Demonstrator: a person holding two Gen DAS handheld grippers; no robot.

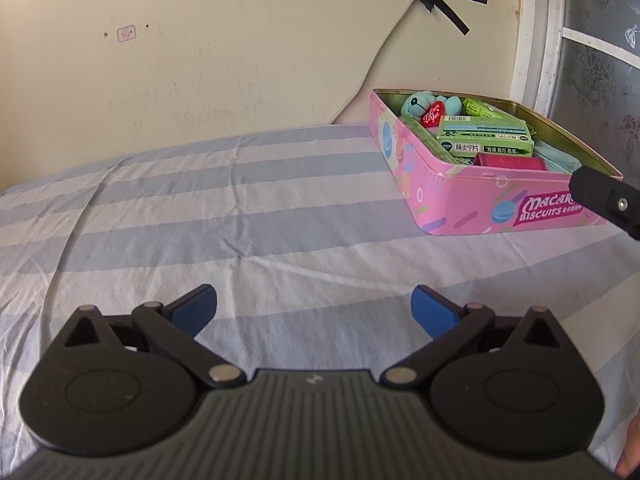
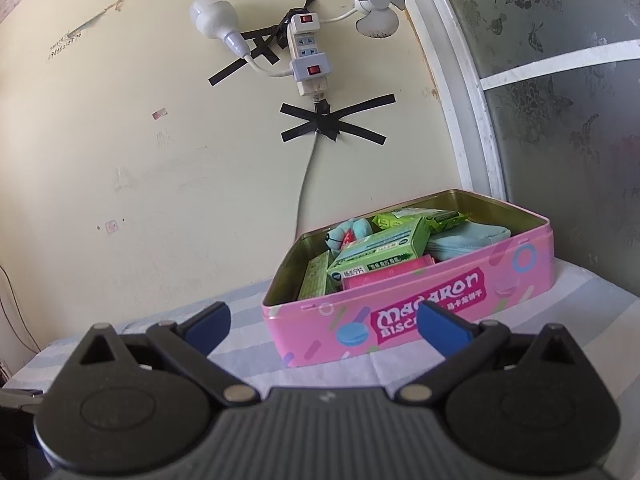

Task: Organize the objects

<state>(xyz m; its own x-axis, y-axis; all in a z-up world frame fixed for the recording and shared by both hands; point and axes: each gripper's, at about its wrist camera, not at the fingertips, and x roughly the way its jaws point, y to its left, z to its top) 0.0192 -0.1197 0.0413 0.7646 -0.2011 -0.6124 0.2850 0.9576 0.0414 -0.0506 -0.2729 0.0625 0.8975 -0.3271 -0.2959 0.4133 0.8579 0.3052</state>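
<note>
A pink Macaron Biscuits tin (image 1: 476,212) stands open on the striped bed sheet (image 1: 240,220), at the right in the left wrist view and ahead in the right wrist view (image 2: 404,320). It holds green boxes (image 1: 486,136), a teal plush toy (image 1: 420,106), a red box (image 1: 512,160) and a light blue pouch (image 2: 468,240). My left gripper (image 1: 314,308) is open and empty over the bare sheet, left of the tin. My right gripper (image 2: 322,322) is open and empty just in front of the tin's near wall. Part of the right gripper (image 1: 604,196) shows at the left wrist view's right edge.
The bed meets a cream wall (image 1: 200,60) at the back. A taped power strip (image 2: 306,50) with a bulb and small fan hangs above the tin, its cable running down. A frosted window (image 2: 560,100) is to the right. The bed's left edge (image 2: 36,360) drops off.
</note>
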